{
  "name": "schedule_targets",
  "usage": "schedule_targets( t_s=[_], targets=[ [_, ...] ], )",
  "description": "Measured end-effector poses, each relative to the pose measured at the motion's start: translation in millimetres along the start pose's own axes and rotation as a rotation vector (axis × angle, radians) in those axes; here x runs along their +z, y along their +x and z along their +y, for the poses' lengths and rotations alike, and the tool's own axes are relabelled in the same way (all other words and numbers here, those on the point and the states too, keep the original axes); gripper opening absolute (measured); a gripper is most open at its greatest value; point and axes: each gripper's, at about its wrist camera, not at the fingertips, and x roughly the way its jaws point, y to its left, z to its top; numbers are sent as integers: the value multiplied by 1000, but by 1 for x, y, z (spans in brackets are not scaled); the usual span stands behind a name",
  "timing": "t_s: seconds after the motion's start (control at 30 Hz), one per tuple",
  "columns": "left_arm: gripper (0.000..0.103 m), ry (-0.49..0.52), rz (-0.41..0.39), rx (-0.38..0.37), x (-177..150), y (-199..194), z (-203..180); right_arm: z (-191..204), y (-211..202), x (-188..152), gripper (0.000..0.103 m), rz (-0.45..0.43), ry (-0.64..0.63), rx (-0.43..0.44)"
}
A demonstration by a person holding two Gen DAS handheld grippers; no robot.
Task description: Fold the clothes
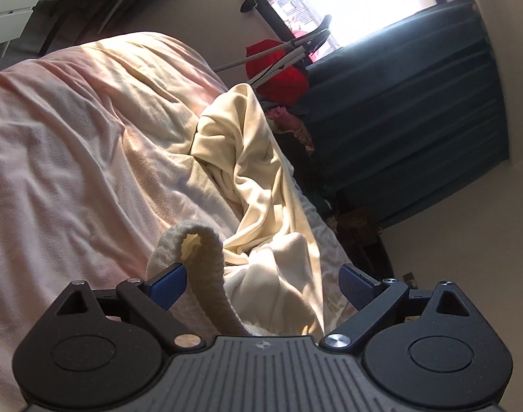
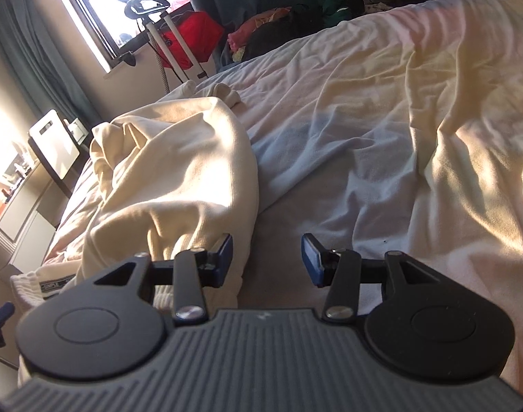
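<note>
The right gripper [image 2: 267, 260] hovers low over the pale bedsheet [image 2: 381, 137], jaws spread apart with only bare sheet in the gap between them. A crumpled cream garment [image 2: 172, 178] lies ahead and to the left of the jaws, its near edge just beside the left finger, though contact is unclear. Far beyond the jaws, a red bag [image 2: 192, 39] sits below the window [image 2: 124, 0].
</note>
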Motion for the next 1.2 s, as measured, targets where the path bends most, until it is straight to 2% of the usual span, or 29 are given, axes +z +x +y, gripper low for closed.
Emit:
schedule_targets(
  t_s=[0.13,0.3,0.47,0.57,0.6,0.63,0.83,1.03,1.13,1.2],
  targets=[
    [96,7,38,15,4,18,2,-2,3,0,48,14,11,9],
    [94,45,-2,41,5,11,-4,-5,2,1,48,17,36,18],
    [94,24,-63,-83,-1,-17,-3,-5,3,1,48,14,34,12],
    [96,4,-41,-170,-3,-15,-5,-3,3,0,48,13,21,15],
    [96,6,-32,-167,-3,-11,-6,-3,3,0,48,13,16,15],
    [97,9,-24,-156,-3,-7,-7,-2,2,0,48,11,12,13],
    [93,8,42,24,2,25,3,-4,3,1,48,12,14,17],
    [92,102,31,107,4,44,-2,3,-1,1,48,-3,-32,36],
    [78,167,30,171,4,57,-7,11,-8,-2,48,-39,-100,63],
    [72,187,31,193,6,61,-7,15,-11,-4,48,-42,-124,111]
  ],
)
